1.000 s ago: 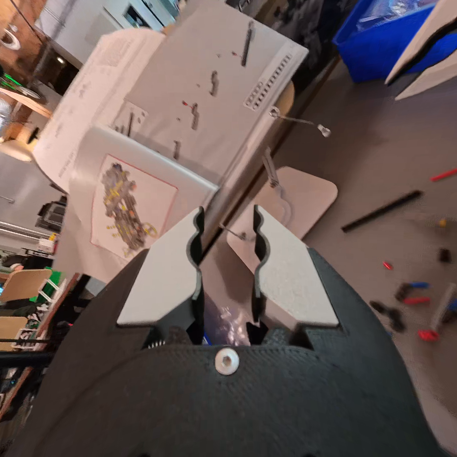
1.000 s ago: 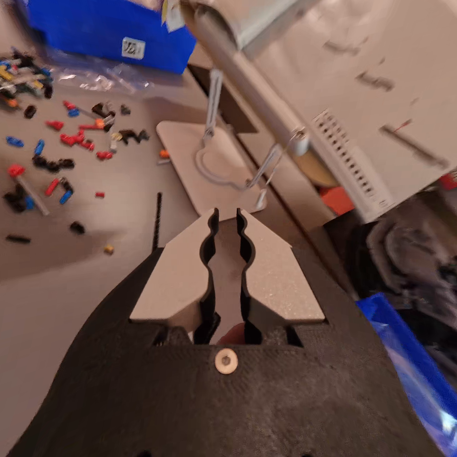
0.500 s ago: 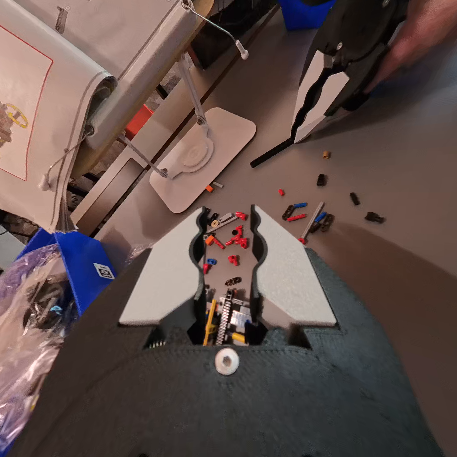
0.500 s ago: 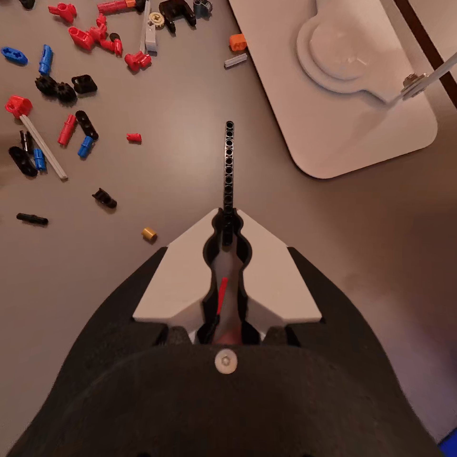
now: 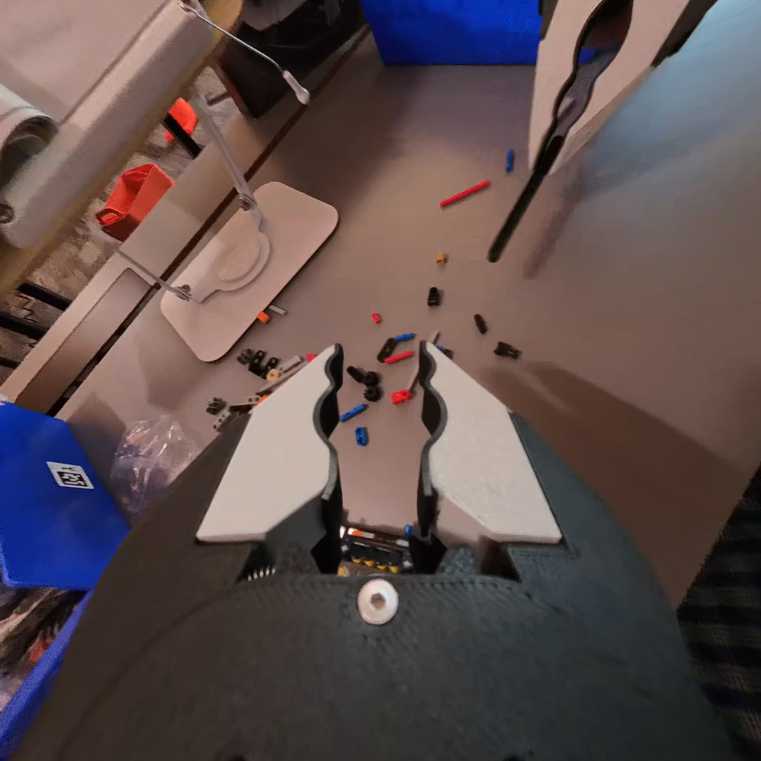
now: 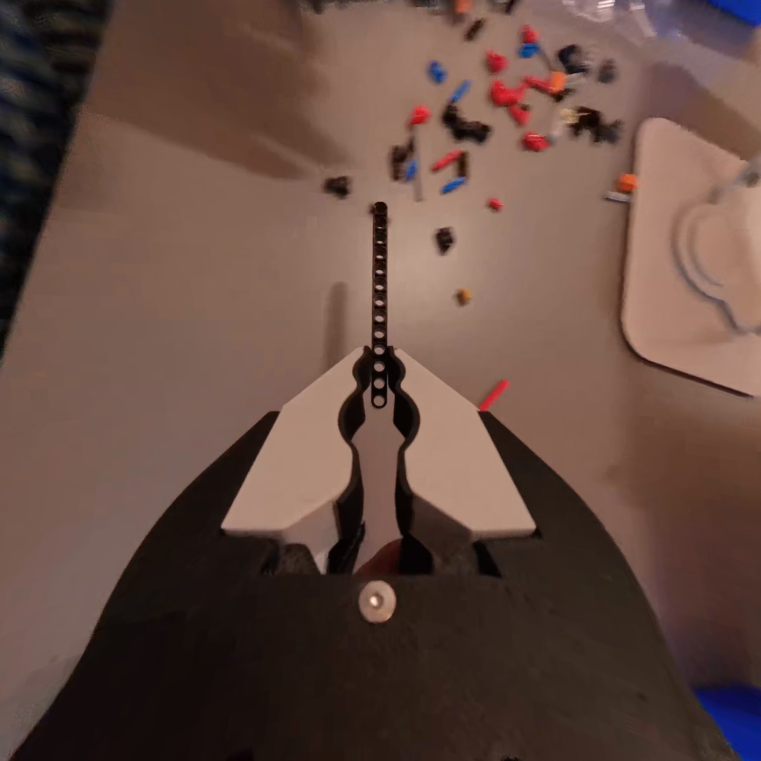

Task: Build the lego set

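Observation:
My right gripper [image 6: 379, 350] is shut on one end of a long black beam with holes [image 6: 379, 280] and holds it above the grey table, with its shadow beside it. The left wrist view shows this gripper [image 5: 576, 94] at the top right with the beam [image 5: 517, 206] hanging below it. My left gripper [image 5: 381, 350] is open and empty above a scatter of small red, blue and black lego pieces [image 5: 370, 383]. A black part with yellow pins [image 5: 372, 549] shows under its palm, mostly hidden.
A white stand base [image 5: 255, 267] holds an instruction booklet [image 5: 61, 82] at the left. Blue bins [image 5: 41, 494] and a plastic bag [image 5: 152, 453] sit at the lower left. A red axle [image 6: 494, 393] lies by my right fingers. The loose pieces [image 6: 506, 107] lie beyond the beam. My hands' fingertips stand some 20 cm from each other. To reach the red axle [image 6: 494, 393] in a straight line is about 9 cm for my right fingers, about 20 cm for my left. The left camera catches it too, in the left wrist view [image 5: 454, 197].
My right gripper has closed on the black beam and lifted it off the table. My left gripper has swung down from the booklet to over the loose pieces, still open.

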Available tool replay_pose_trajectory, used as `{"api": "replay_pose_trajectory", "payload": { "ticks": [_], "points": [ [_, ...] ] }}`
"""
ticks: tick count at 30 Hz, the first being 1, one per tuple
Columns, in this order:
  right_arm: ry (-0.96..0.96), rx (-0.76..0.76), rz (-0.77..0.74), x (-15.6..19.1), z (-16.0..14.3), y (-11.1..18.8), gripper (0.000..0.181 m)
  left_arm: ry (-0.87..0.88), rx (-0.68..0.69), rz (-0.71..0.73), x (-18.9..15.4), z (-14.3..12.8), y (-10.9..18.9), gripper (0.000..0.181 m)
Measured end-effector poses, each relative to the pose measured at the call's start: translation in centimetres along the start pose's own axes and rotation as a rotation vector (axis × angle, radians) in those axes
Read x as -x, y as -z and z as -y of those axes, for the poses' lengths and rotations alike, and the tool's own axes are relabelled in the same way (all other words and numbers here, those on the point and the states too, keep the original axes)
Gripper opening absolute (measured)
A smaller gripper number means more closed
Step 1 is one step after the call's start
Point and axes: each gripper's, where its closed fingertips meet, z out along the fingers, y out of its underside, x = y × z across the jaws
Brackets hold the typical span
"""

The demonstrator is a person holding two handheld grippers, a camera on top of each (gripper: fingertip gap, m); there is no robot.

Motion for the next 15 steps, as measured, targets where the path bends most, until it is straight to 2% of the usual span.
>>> {"api": "replay_pose_trajectory", "payload": {
  "ticks": [4, 7, 11, 15],
  "points": [
    [0.090, -0.003, 0.187, 4.2, -0.1, -0.6, 0.004, 0.007, 0.026, -0.034, -2.1, -1.1, 0.0, 0.035],
    [0.148, 0.031, 0.264, 5.8, -0.7, -2.0, 0.004, 0.006, 0.053, -0.054, -3.4, -2.0, 0.2, 0.035],
    [0.196, 0.034, 0.308, 6.3, -0.6, -3.5, 0.006, 0.020, 0.071, -0.082, -5.0, -2.8, 0.7, 0.035],
    [0.221, 0.065, 0.270, 5.4, -0.3, -3.8, 0.012, 0.023, 0.091, -0.096, -6.1, -3.6, 0.6, 0.034]
  ]
}}
